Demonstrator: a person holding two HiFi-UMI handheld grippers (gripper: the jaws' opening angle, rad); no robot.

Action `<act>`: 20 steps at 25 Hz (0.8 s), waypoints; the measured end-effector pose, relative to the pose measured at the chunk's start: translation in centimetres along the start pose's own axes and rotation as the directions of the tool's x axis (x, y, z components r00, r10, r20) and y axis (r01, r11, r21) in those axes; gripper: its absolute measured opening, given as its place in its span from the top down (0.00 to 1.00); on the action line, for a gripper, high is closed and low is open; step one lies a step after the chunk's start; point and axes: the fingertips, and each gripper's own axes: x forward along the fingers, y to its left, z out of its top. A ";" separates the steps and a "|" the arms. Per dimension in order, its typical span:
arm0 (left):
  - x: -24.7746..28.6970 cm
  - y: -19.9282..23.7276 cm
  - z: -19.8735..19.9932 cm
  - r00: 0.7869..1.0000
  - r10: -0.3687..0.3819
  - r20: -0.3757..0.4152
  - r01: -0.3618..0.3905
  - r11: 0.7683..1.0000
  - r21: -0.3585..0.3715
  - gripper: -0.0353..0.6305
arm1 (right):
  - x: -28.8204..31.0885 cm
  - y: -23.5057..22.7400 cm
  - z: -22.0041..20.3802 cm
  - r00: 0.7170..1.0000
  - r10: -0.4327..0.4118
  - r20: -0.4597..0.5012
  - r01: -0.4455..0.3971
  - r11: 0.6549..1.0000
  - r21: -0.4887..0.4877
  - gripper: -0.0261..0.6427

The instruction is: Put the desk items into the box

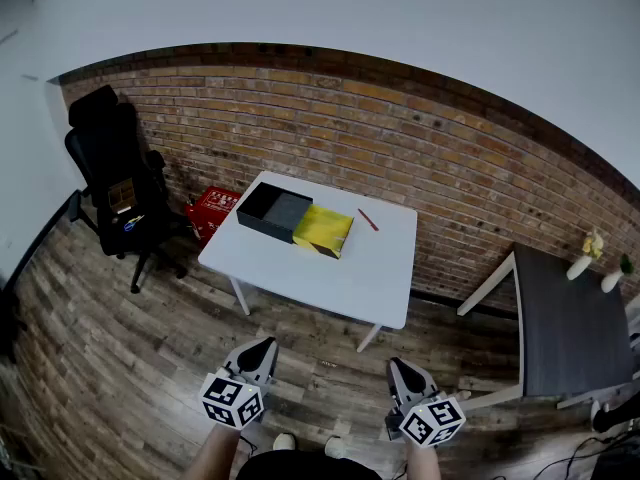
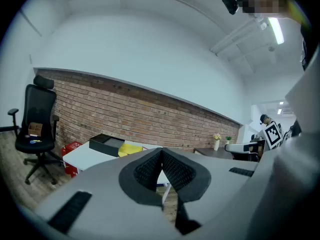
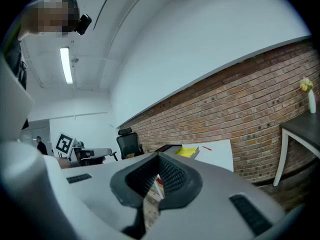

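A white table stands against the brick wall, well ahead of me. On it lie an open black box, a yellow pad leaning on the box's right side, and a red pen further right. My left gripper and right gripper hang low over the floor, short of the table, both shut and empty. The left gripper view shows the box and pad beyond the closed jaws. The right gripper view shows the pad and pen.
A black office chair stands at the left, with a red crate on the floor beside the table. A dark table with two small vases stands at the right. Wooden floor lies between me and the white table.
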 end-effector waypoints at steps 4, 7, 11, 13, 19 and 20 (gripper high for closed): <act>-0.5 0.8 0.2 1.000 -0.001 -0.001 0.001 1.000 0.004 0.93 | 0.2 0.9 -0.4 1.000 0.004 0.008 -0.004 1.000 0.012 0.93; -0.5 1.1 0.4 1.000 -0.007 0.003 0.007 1.000 0.004 0.93 | 0.3 1.1 -0.3 1.000 -0.005 0.008 0.005 1.000 0.011 0.93; -0.6 1.4 0.3 1.000 -0.015 0.004 0.015 1.000 0.003 0.93 | 0.4 1.2 -0.6 1.000 -0.011 0.011 0.011 1.000 0.023 0.93; -0.7 1.7 0.3 1.000 -0.017 0.006 0.017 1.000 0.001 0.93 | 0.5 1.2 -0.8 1.000 -0.016 0.011 0.015 0.999 0.036 0.93; -1.0 2.8 0.3 0.999 -0.033 0.006 0.033 0.999 -0.010 0.93 | 0.7 1.8 -0.5 0.999 -0.039 0.017 0.038 0.998 0.046 0.93; -1.0 2.9 0.3 0.999 -0.036 0.003 0.036 0.999 -0.007 0.93 | 0.7 2.0 -0.5 0.999 -0.041 0.018 0.040 0.998 0.048 0.93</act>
